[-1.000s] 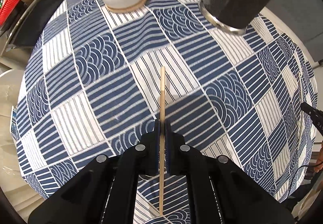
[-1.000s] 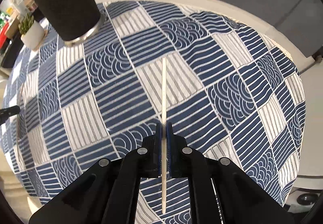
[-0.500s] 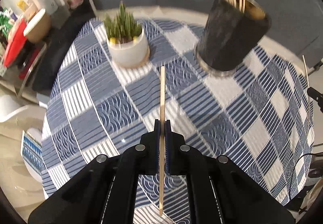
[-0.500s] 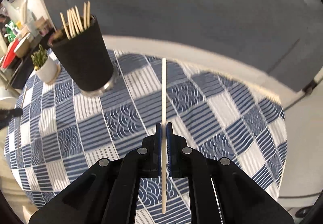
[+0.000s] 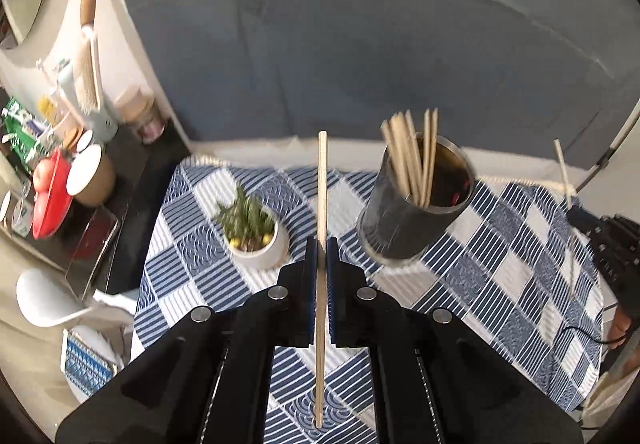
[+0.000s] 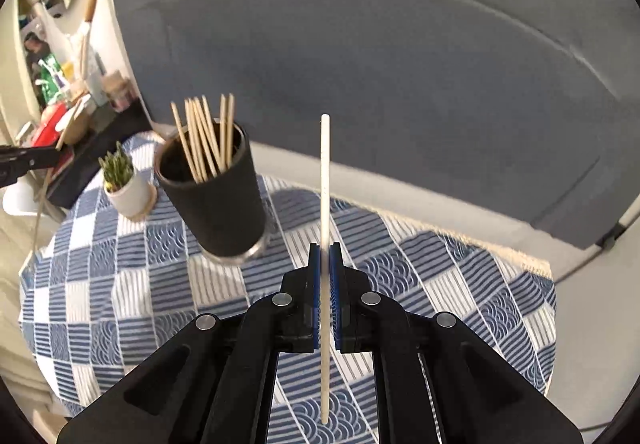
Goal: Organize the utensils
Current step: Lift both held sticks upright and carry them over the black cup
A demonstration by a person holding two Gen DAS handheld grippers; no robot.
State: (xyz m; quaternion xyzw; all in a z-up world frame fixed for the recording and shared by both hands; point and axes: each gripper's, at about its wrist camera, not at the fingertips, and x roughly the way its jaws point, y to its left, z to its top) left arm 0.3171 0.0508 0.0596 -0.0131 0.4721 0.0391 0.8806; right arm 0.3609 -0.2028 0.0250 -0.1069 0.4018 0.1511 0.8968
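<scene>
Black left gripper [image 5: 319, 244] tilts downward above the blue-and-white patterned table [image 5: 500, 256], jaws clenched on a tan wooden chopstick [image 5: 321, 203]; right gripper [image 6: 325, 248] likewise clamps a pale white chopstick [image 6: 325, 179], near the dark cylindrical chopstick holder [image 6: 218, 199].

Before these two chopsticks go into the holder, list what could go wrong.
1. Each chopstick, the wooden chopstick in the left gripper and the white chopstick in the right gripper, is pinched at one narrow spot, so it may pivot or slip.
2. The holder is already crowded with chopsticks; a tip could catch them or tip it.
</scene>
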